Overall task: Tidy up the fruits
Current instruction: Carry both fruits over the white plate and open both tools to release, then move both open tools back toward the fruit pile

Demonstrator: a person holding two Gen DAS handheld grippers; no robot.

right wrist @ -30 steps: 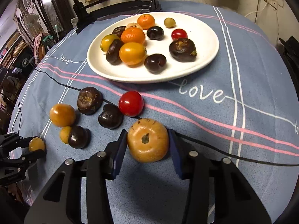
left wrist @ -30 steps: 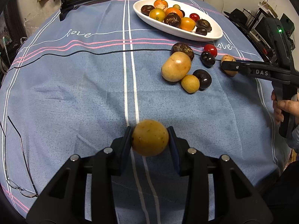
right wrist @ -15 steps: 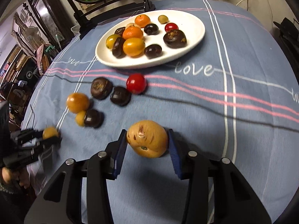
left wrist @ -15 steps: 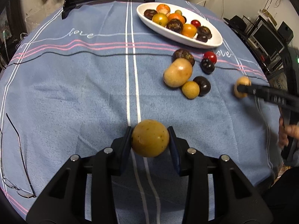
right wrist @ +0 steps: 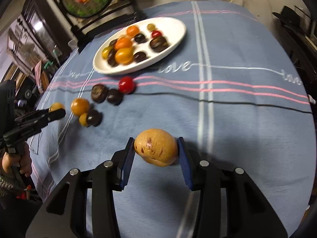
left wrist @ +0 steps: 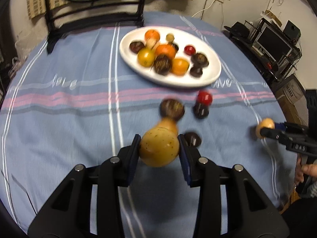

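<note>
My left gripper [left wrist: 159, 140] is shut on a small round yellow fruit [left wrist: 159, 150], held above the blue tablecloth. My right gripper [right wrist: 155, 141] is shut on a tan fruit with red marks [right wrist: 156, 147]. Each gripper shows in the other's view: the right gripper [left wrist: 263, 131] at the right, the left gripper [right wrist: 59, 112] at the left. A white oval plate [left wrist: 128, 63] [right wrist: 179, 37] with several fruits sits farther back. Between it and the grippers lie loose fruits: a red one [left wrist: 204, 97] [right wrist: 126, 84], dark ones [left wrist: 172, 109] [right wrist: 99, 93] and an orange-yellow one [right wrist: 80, 105].
A black chair back [left wrist: 95, 13] with a round picture stands behind the table. Shelves with electronics [left wrist: 275, 45] are off the right table edge. A person's hand [left wrist: 305, 171] grips the right handle. Thin spectacle arms [left wrist: 19, 188] lie near the left edge.
Both grippers have risen with their fruits still clamped. The left one has moved in toward the loose fruits and the plate. The tan fruit has rolled with the right wrist.
</note>
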